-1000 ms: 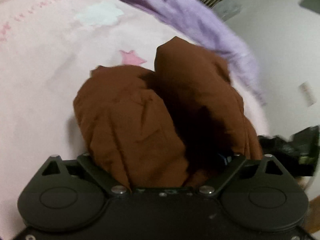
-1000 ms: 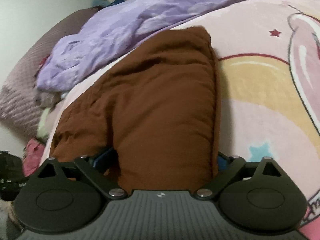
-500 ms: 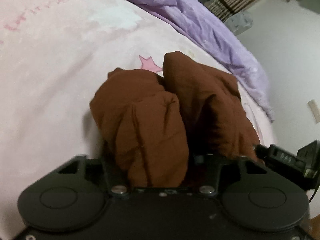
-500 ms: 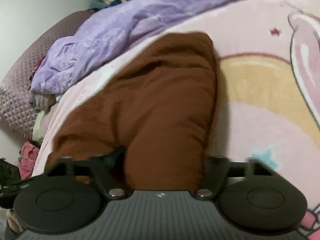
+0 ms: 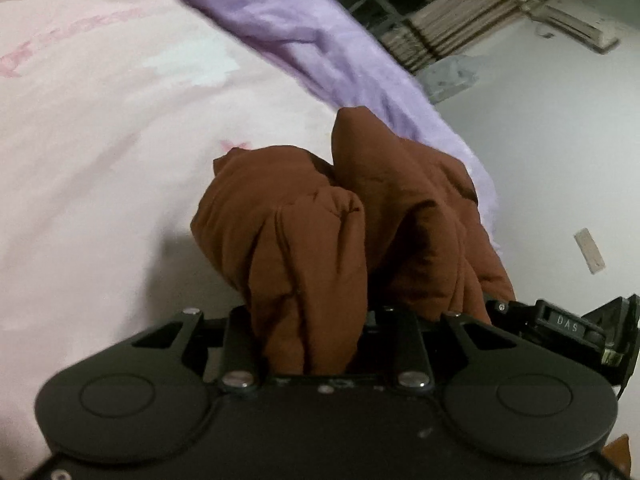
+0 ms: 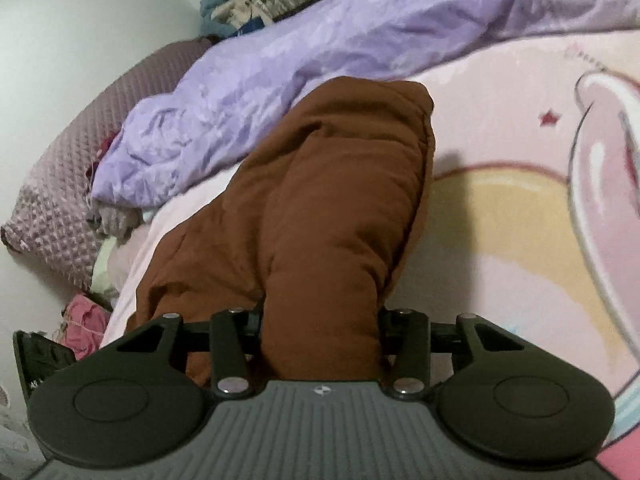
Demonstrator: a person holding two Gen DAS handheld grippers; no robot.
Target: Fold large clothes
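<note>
Both grippers, left (image 5: 316,344) and right (image 6: 320,344), having just been closing, are clenching the brown garment (image 6: 336,208), likely lifting next.

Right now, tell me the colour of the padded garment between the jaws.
Rust brown padded garment, plain with no print; clearest in the right wrist view.

The bunched brown padded garment (image 6: 340,208) lies on the pink printed bedspread (image 6: 500,240), its near end between the jaws of the right gripper (image 6: 320,344). Behind it the crumpled lilac quilt (image 6: 320,60) stretches across the bed; the mauve quilted pillow (image 6: 72,184) sits at the left. The left gripper (image 5: 310,344) clamps another fold of it.
</note>
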